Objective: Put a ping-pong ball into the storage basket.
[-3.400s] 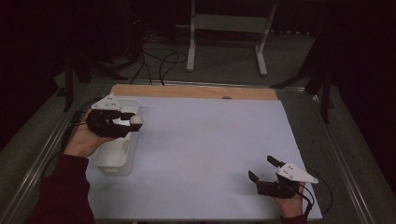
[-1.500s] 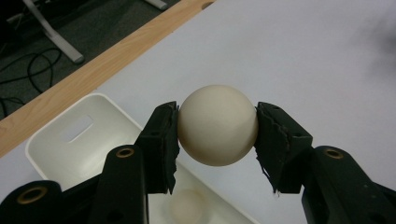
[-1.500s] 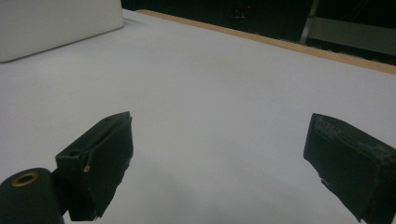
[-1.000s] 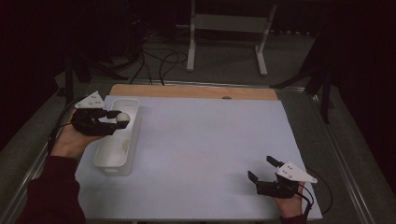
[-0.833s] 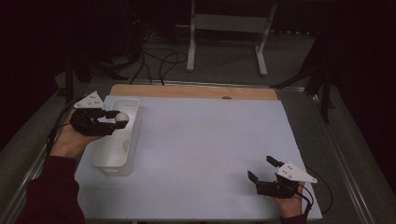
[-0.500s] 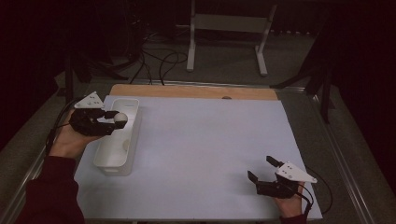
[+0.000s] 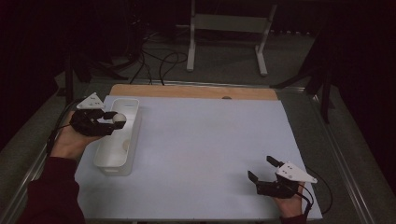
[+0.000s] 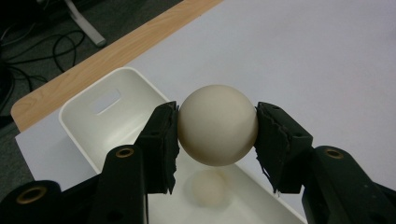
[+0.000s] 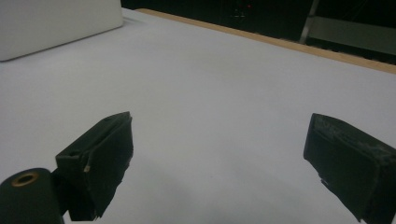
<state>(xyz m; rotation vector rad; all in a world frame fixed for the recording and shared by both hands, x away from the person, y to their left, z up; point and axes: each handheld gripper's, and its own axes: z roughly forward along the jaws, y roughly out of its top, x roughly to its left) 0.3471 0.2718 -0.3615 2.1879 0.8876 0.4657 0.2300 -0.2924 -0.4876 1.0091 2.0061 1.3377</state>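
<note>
The left gripper (image 8: 217, 128), clenched on a cream ball (image 8: 217, 125) above the white bin (image 7: 108, 156) at nine o'clock, should release centrally over it; the right gripper (image 9: 219, 163) rests released at five o'clock.

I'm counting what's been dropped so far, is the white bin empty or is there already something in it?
Not empty. One cream ball already lies on the floor of the white bin; a second ball is clamped in the left gripper above it.

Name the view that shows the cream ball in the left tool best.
The left gripper view: the ball is large and sharp, clamped between the left tool pads above the white bin. The high view shows it small; the right gripper view gives nothing of it.
</note>
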